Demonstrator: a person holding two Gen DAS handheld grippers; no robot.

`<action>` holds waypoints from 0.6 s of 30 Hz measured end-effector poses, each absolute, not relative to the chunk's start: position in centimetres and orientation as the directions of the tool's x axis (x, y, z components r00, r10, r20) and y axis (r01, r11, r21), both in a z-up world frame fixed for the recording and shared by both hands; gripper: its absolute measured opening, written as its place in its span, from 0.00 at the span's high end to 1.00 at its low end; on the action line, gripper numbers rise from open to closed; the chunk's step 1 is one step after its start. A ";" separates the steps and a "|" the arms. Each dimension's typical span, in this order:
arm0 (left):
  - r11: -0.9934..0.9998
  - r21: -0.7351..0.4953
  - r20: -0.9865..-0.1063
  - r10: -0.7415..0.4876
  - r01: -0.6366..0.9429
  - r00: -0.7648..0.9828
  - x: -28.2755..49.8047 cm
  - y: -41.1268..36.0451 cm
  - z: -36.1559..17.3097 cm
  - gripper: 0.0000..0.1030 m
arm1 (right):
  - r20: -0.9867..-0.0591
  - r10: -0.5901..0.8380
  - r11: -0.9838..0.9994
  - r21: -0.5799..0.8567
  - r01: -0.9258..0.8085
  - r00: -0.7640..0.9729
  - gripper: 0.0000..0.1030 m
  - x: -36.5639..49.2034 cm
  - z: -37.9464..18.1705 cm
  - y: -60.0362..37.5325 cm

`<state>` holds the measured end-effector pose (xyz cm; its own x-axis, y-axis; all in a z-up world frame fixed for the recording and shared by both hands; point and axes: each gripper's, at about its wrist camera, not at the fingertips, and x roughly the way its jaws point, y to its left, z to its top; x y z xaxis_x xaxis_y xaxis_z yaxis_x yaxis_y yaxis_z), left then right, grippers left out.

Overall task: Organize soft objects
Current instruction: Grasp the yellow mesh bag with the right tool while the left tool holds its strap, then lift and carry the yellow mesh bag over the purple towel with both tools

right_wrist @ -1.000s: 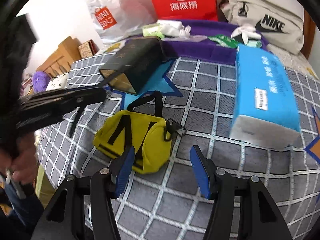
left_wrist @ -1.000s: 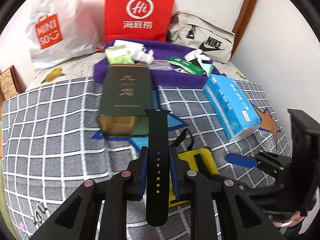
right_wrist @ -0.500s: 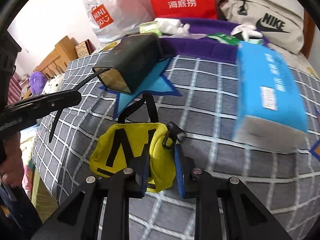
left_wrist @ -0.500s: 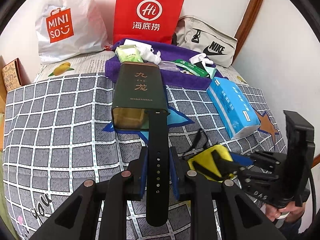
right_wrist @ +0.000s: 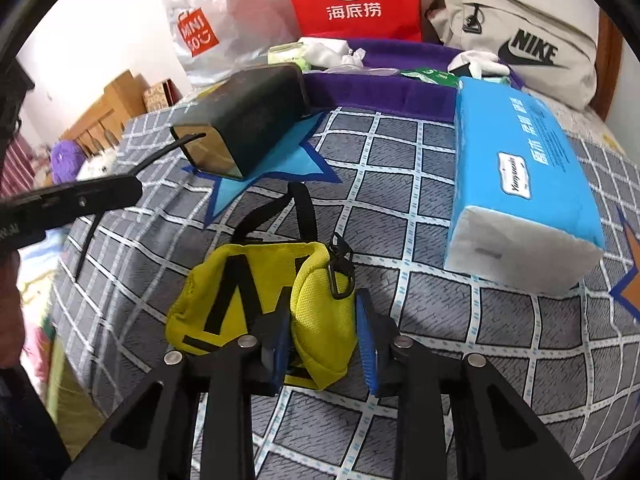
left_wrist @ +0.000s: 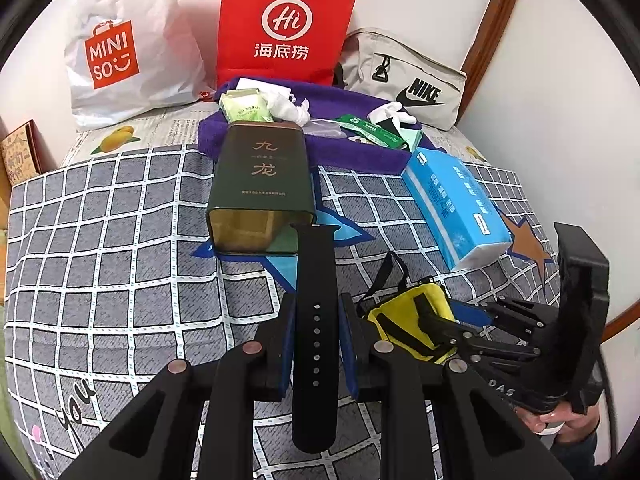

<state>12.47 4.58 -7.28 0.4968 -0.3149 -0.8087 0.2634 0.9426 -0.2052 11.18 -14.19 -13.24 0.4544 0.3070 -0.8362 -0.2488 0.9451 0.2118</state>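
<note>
My left gripper (left_wrist: 316,344) is shut on a black watch strap (left_wrist: 316,280) that points forward toward the open end of a dark green tin (left_wrist: 260,184) lying on the checked bedspread. My right gripper (right_wrist: 324,340) is shut on the near corner of a yellow pouch (right_wrist: 248,300) with black straps, which rests on the bed. The pouch (left_wrist: 408,320) and right gripper also show at the right of the left wrist view. The left gripper with the strap (right_wrist: 72,196) shows at the left of the right wrist view.
A blue tissue pack (left_wrist: 456,204) lies to the right. A purple cloth (left_wrist: 352,148) behind the tin carries small packets and white items. A red bag (left_wrist: 284,24), a white Miniso bag (left_wrist: 120,48) and a grey Nike bag (left_wrist: 404,80) stand against the wall.
My right gripper moved forward onto the yellow pouch and closed on its corner. My left gripper kept the strap and drew back a little from the tin.
</note>
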 end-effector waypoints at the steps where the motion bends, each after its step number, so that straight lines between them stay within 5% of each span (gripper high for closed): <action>1: 0.942 -0.206 -0.807 -0.316 0.264 0.499 12.4 4.6 -7.1 0.81 | -0.834 0.316 0.943 0.222 -0.249 0.453 0.72 11.1 -13.0 -14.4; 18: 0.953 -0.162 -0.790 -0.281 0.256 0.545 13.4 2.6 -3.9 0.81 | -0.764 0.298 0.954 0.216 -0.210 0.573 0.72 11.0 -6.0 -19.1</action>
